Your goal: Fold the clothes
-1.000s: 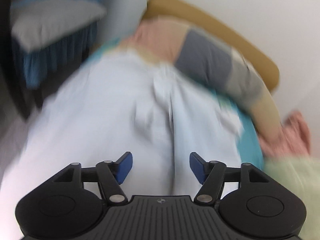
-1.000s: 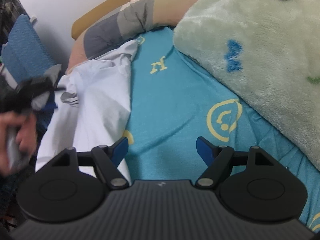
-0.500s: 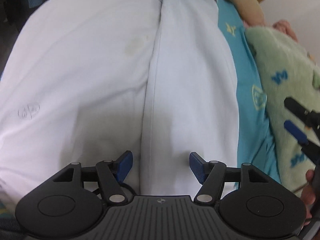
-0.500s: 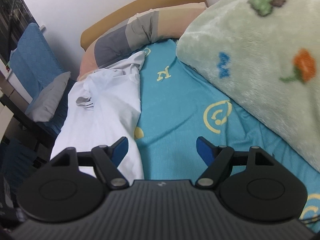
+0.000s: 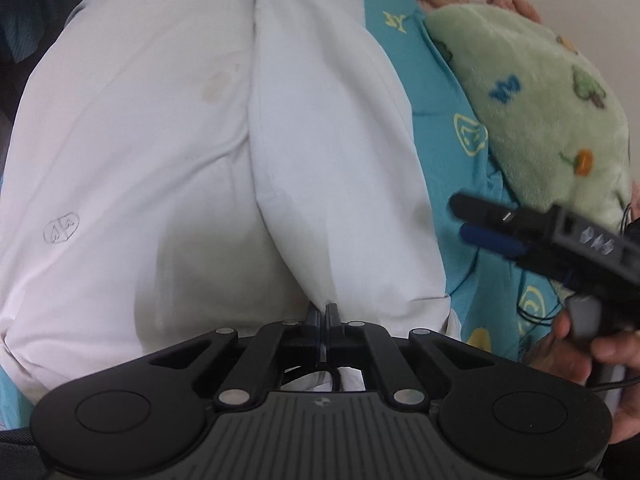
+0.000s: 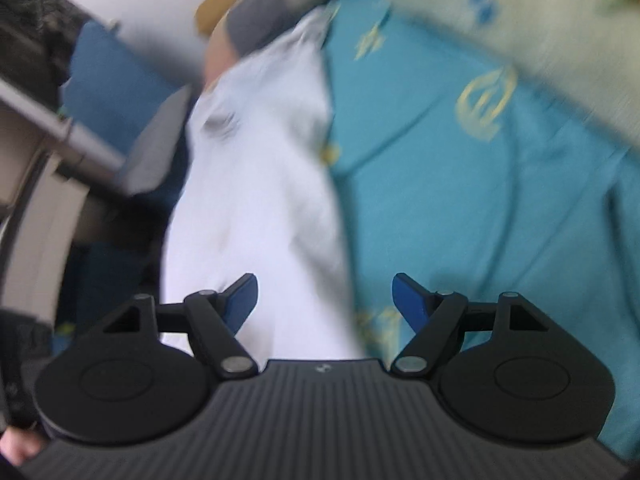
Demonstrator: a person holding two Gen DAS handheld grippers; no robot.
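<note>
The right wrist view is smeared with blur, so the top of the shirt (image 6: 264, 184) is just a grey smudge and the furniture at the left edge is hard to read. The left wrist view is sharper, but its fisheye cuts the shirt (image 5: 168, 152) off at the top and left edges, and the hem disappears under the gripper body.

The shirt is white, spread on a bed over a teal sheet (image 5: 448, 148), filling most of the left and centre of the left wrist view. A green blanket (image 5: 540, 92) sits in the upper right, a pillow (image 6: 260, 20) at the top of the right wrist view.

Left gripper (image 5: 324, 312): jaws pinched together on a ridge of shirt fabric at lower centre.

Right gripper (image 6: 324, 300): jaws wide but easing inward, nothing pressed between them, over the shirt's edge and sheet. It also shows at the right of the left wrist view (image 5: 476, 220), with a hand (image 5: 576, 348) gripping it.
</note>
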